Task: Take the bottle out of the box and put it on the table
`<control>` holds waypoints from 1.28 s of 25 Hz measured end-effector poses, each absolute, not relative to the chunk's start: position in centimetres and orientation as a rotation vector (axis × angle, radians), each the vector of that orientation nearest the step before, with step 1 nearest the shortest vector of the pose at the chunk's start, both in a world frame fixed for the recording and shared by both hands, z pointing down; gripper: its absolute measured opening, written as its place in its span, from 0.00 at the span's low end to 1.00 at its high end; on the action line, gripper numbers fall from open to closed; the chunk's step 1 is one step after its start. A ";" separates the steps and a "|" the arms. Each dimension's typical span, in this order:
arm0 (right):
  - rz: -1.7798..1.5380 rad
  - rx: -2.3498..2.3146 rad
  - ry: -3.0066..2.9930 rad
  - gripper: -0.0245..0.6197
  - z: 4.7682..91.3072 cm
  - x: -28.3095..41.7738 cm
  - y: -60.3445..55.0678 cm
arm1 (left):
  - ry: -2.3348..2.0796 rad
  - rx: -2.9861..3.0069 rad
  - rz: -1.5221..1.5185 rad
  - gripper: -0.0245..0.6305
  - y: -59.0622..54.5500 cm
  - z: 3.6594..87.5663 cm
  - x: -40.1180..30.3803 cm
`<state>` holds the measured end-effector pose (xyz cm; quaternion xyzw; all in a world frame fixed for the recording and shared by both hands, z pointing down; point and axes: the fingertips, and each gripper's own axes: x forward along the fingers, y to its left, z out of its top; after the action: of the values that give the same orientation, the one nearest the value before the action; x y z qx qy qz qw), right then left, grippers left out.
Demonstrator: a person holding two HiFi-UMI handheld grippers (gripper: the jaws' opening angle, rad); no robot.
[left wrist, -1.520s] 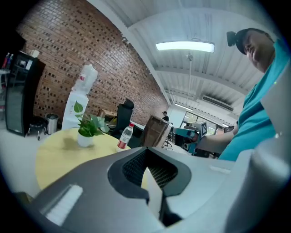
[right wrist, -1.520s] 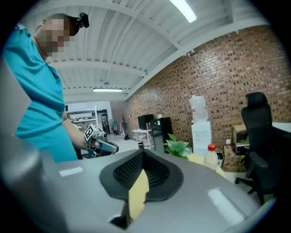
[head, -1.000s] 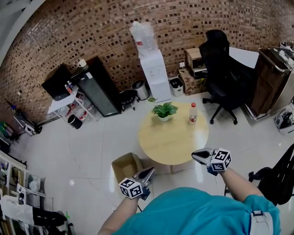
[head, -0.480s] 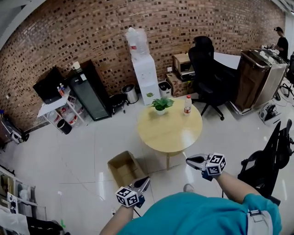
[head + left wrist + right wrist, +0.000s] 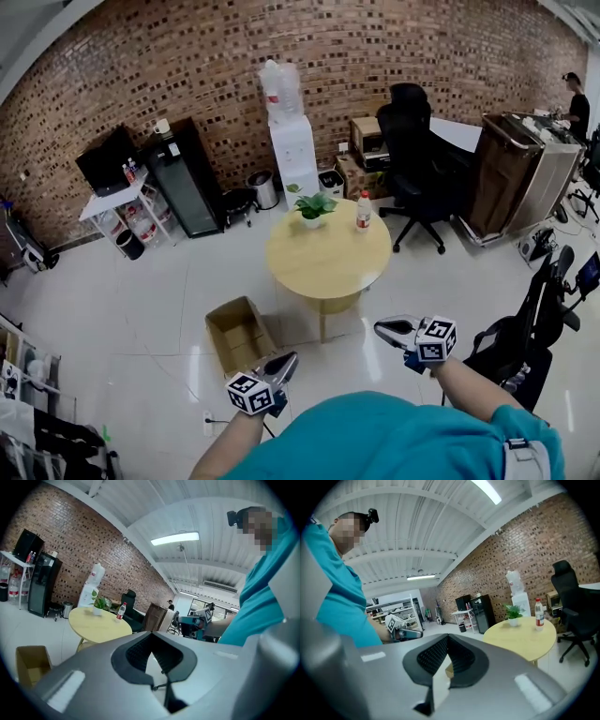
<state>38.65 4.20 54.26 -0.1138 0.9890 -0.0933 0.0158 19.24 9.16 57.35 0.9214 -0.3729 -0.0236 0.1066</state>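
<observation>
One bottle (image 5: 363,212), red label unreadable, stands on table (image 5: 323,267).

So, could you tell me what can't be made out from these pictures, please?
- Box inside: in the head view it is too small and dim; in the left gripper view its walls hide it.
- Bottle label: too small in every view.
- Far person: tiny in the head view, and the desk hides the lower body.
</observation>
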 end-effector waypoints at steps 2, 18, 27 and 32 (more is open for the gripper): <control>-0.277 -0.314 3.069 0.04 54.4 41.9 6.5 | -1.122 2.693 -0.088 0.04 11.1 58.0 22.5; -0.377 -0.409 3.023 0.04 59.5 55.3 17.4 | -1.113 2.763 -0.034 0.04 19.7 58.3 32.7; -0.347 -0.337 3.025 0.04 57.1 44.5 18.1 | -1.090 2.777 -0.098 0.04 23.3 57.4 27.4; -0.302 -0.356 3.052 0.04 56.3 44.2 17.8 | -1.096 2.779 -0.109 0.04 23.6 57.1 26.6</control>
<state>44.16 17.79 56.30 -0.1151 0.9882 -0.0976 0.0272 26.63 23.56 57.07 0.9269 -0.3657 -0.0363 0.0760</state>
